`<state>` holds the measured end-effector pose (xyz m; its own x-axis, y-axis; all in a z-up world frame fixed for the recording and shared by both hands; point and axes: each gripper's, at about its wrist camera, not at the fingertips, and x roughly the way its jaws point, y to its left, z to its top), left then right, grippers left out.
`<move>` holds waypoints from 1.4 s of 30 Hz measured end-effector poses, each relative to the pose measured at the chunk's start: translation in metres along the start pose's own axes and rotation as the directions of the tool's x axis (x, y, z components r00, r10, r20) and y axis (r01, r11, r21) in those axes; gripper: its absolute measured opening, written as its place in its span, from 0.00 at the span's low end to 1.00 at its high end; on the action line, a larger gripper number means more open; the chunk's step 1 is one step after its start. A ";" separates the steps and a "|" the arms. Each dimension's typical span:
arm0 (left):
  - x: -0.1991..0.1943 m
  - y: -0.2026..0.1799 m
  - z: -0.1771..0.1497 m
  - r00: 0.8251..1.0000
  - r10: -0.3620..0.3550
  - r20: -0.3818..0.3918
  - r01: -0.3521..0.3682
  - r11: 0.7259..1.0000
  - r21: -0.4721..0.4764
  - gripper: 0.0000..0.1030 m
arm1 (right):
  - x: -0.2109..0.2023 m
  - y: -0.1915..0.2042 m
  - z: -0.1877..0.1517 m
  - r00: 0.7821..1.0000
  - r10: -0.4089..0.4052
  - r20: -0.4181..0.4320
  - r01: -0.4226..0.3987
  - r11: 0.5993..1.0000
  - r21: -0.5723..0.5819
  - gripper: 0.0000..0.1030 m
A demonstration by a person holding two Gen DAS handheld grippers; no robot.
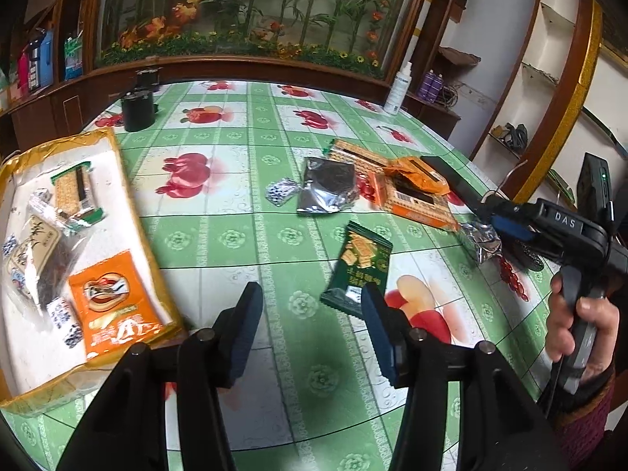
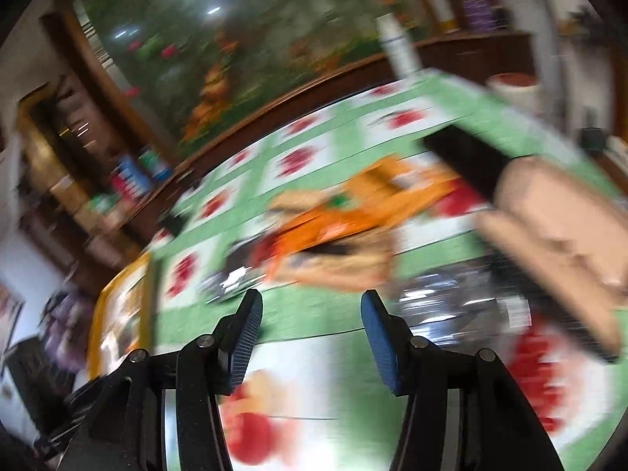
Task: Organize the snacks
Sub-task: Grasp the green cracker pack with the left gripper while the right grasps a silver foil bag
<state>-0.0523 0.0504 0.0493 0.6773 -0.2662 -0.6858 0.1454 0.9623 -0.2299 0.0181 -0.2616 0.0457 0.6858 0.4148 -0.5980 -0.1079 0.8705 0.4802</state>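
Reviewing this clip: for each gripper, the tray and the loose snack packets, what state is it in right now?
left gripper: open, empty, over the table.
right gripper: open, empty; view motion-blurred.
tray: on the table's left, holding several packets.
green cracker packet: flat on the tablecloth, outside the tray.
silver-black packet: loose on the table.
orange packets: piled together, not yet sorted.

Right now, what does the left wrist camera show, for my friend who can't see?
The open left gripper hovers over a green fruit-print table near a dark green cracker packet. A tray on the left holds snacks.
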 end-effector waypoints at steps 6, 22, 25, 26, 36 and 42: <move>0.009 -0.014 -0.003 1.000 -0.019 -0.019 0.020 0.999 0.037 0.50 | 0.002 -0.024 0.011 0.982 -0.189 -0.003 0.189 0.982 -0.023 0.54; 0.020 -0.021 0.002 0.999 0.007 -0.049 -0.004 0.998 0.067 0.69 | 0.011 0.011 0.004 0.998 -0.051 0.042 0.058 0.983 -0.176 0.59; 0.032 -0.030 0.007 0.997 0.005 -0.075 0.003 0.995 0.098 0.69 | 0.012 -0.009 0.012 0.978 -0.199 0.057 0.205 0.969 -0.136 0.60; 0.036 -0.034 0.008 0.996 0.005 -0.086 0.004 0.994 0.109 0.69 | 0.016 -0.015 0.012 0.977 -0.210 0.031 0.212 0.970 -0.120 0.60; 0.058 -0.043 0.015 0.993 0.022 -0.115 -0.006 0.991 0.135 0.72 | 0.022 -0.010 0.007 0.951 -0.304 0.051 0.308 0.929 -0.205 0.59; 0.078 -0.057 0.018 0.988 0.052 -0.143 -0.024 0.981 0.194 0.76 | 0.035 -0.004 0.002 0.940 -0.341 0.030 0.338 0.912 -0.232 0.59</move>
<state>0.0052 -0.0240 0.0217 0.5740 -0.2210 -0.7885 0.2664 0.9609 -0.0754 0.0435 -0.2513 0.0240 0.7030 0.0853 -0.7060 -0.0337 0.9957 0.0867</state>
